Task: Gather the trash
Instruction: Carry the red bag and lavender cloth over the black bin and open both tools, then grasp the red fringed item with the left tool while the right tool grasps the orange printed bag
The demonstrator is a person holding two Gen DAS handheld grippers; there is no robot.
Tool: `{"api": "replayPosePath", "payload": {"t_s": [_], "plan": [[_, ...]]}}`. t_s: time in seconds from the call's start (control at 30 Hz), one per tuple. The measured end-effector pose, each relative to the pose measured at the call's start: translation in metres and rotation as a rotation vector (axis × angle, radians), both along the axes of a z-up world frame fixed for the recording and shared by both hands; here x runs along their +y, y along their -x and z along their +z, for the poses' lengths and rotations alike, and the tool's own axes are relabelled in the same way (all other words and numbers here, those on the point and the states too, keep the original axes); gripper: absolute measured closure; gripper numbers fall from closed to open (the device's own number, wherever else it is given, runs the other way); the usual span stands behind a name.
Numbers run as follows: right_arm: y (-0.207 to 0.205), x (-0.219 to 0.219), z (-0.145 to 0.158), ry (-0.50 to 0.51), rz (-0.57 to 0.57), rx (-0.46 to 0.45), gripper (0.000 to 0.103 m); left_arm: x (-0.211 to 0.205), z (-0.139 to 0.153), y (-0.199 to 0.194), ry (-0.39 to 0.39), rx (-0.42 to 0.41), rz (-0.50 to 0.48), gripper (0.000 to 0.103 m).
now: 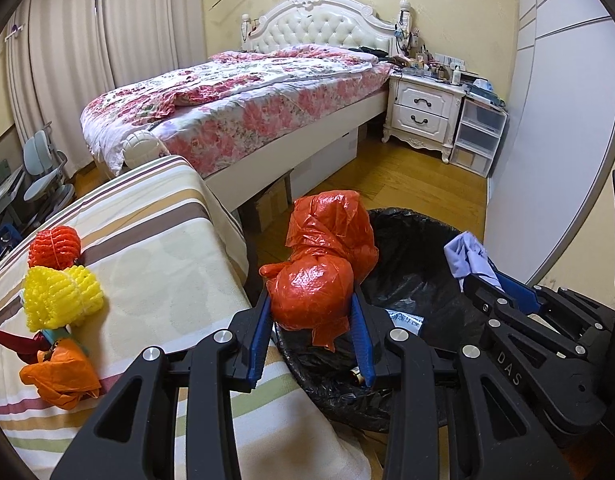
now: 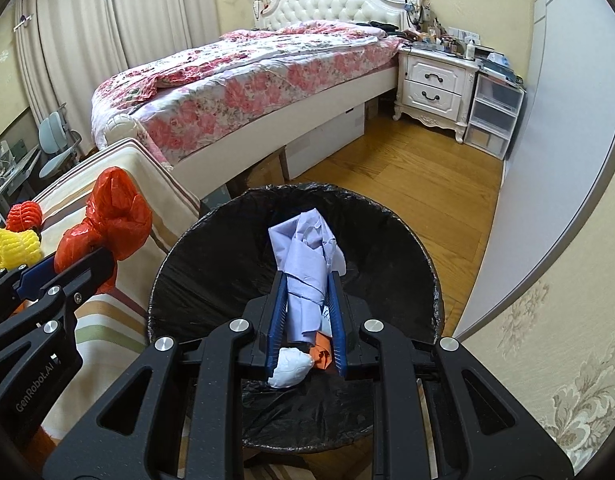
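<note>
left wrist: left claw [image 1: 312,312] clenched on red bag [image 1: 321,272], at bin [image 1: 419,280] rim. right wrist: right claw [image 2: 306,304] grasping lilac paper [image 2: 305,264] above bin [image 2: 387,248]. yellow net [image 1: 61,298], orange wrapper [image 1: 59,376] on striped surface [image 1: 167,272] left of bin.

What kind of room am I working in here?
Almost certainly a home bedroom: a double bed with a floral quilt and tufted white headboard, a cluttered white nightstand, and floor-length curtains.

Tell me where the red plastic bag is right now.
The red plastic bag is clamped in the left gripper, held at the trash bin's left rim, beside the striped mattress.
</note>
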State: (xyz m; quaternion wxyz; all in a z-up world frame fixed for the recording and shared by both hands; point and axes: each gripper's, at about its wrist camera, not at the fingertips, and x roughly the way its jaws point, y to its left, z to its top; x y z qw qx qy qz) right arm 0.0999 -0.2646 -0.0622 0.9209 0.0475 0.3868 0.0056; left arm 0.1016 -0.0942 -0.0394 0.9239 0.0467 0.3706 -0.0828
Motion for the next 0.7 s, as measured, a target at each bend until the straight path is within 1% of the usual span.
{"api": "replayPosePath", "payload": {"t_s": [0.03,0.1,0.17,0.23,0.3,0.43,0.5,0.67,0.7], "plan": [[0.000,-0.001,-0.001,-0.002,-0.003,0.000,0.080,0.000,0.000,-0.001,0.004,0.004,0.002,0.064],[0.000,-0.003,-0.002,-0.002,-0.016,0.000,0.070,0.002,-0.001,-0.002,0.010,0.011,0.014,0.052],[0.002,-0.005,-0.003,0.001,-0.027,-0.001,0.067,0.004,0.000,-0.001,0.015,0.008,0.024,0.046],[0.002,-0.007,-0.003,-0.003,-0.035,-0.001,0.066,0.006,0.001,0.000,0.017,0.004,0.030,0.040],[0.004,-0.008,-0.003,-0.003,-0.041,-0.001,0.061,0.010,0.002,0.003,0.023,0.003,0.037,0.033],[0.007,-0.006,-0.001,-0.003,-0.039,-0.005,0.057,0.019,0.004,0.008,0.025,0.001,0.052,0.032],[0.010,-0.003,0.001,0.001,-0.035,-0.010,0.051,0.024,0.005,0.011,0.019,-0.003,0.063,0.031],[0.013,0.008,0.004,-0.003,-0.014,-0.013,0.047,0.046,0.006,0.023,0.018,0.005,0.093,0.031],[0.014,0.011,0.004,-0.004,-0.008,-0.013,0.044,0.051,0.006,0.025,0.018,0.006,0.099,0.031]]}}
